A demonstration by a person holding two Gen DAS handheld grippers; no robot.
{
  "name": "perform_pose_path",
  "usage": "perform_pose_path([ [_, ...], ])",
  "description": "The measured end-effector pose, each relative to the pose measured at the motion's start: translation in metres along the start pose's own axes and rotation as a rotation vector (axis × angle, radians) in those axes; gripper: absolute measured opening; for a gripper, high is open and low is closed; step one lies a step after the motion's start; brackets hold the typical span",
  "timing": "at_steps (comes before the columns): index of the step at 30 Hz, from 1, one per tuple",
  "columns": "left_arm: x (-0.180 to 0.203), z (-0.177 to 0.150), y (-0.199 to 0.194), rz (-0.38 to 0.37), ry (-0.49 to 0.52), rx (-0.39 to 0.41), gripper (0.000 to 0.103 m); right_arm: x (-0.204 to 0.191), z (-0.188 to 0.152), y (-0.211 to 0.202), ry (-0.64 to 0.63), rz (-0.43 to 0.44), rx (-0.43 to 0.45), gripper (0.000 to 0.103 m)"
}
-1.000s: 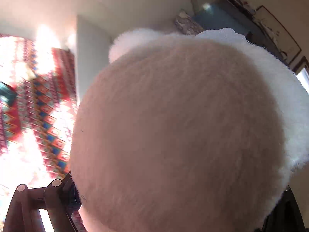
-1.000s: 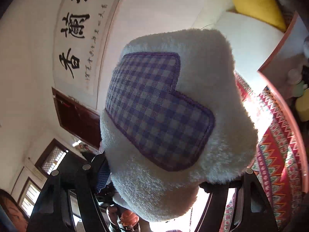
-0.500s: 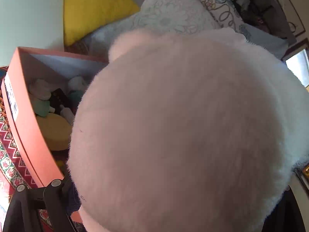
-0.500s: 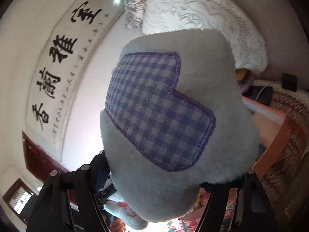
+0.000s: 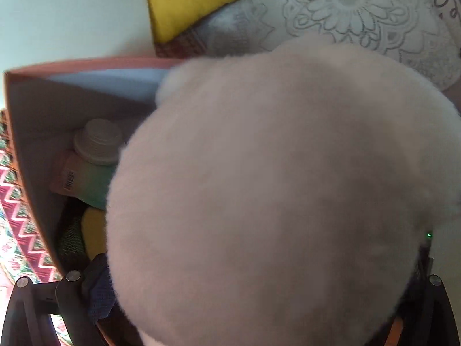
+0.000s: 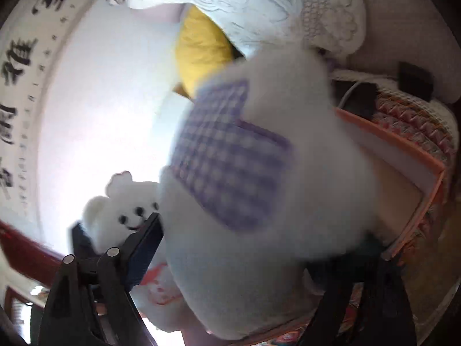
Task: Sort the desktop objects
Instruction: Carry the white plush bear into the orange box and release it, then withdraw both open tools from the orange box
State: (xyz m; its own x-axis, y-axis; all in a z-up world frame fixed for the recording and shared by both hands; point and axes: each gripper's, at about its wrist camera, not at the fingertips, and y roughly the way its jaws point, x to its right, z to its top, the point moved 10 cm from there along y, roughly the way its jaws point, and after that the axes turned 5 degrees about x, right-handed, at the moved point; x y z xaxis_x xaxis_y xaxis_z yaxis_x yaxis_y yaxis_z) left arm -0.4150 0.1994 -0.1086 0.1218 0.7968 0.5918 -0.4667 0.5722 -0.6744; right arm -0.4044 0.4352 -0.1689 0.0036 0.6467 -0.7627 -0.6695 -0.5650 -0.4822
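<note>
Plush bear (image 5: 273,187) over my pink box (image 5: 26,155), barcode on bottle (image 5: 92,167) unreadable, brush writing on scroll (image 6: 17,66), my left gripper (image 5: 230,311) grasping bear, right gripper (image 6: 245,259) released.

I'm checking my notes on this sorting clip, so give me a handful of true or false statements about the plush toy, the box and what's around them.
1. The plush toy has a purple gingham patch. True.
2. The box below the toy is blue outside. False: its outer walls are salmon pink.
3. A bottle with a ribbed cap lies inside the box. True.
4. The box is empty. False: the bottle and a yellow item are in it.
5. A yellow cushion lies beyond the box. True.
6. The plush toy's face is black. False: the face is white with dark eyes.
</note>
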Motion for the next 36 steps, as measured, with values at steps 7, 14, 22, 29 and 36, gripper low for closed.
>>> perform_pose_path([
  [7,-0.024,0.012,-0.048,0.217,0.078,0.144,0.101,0.004,-0.02,-0.023,-0.096,-0.147,0.035,0.102],
  [14,-0.048,0.015,-0.105,0.366,0.137,0.27,0.101,-0.03,-0.051,-0.06,-0.183,-0.235,0.052,0.102],
  [22,-0.012,-0.049,-0.158,0.424,0.277,0.342,0.102,-0.064,-0.082,-0.106,-0.25,-0.232,0.095,0.102],
  [29,0.029,-0.111,-0.197,0.463,0.407,0.391,0.102,-0.087,-0.127,-0.148,-0.321,-0.278,0.118,0.102],
  [36,0.052,-0.178,-0.224,0.486,0.486,0.424,0.102,-0.105,-0.172,-0.198,-0.413,-0.402,0.212,0.103],
])
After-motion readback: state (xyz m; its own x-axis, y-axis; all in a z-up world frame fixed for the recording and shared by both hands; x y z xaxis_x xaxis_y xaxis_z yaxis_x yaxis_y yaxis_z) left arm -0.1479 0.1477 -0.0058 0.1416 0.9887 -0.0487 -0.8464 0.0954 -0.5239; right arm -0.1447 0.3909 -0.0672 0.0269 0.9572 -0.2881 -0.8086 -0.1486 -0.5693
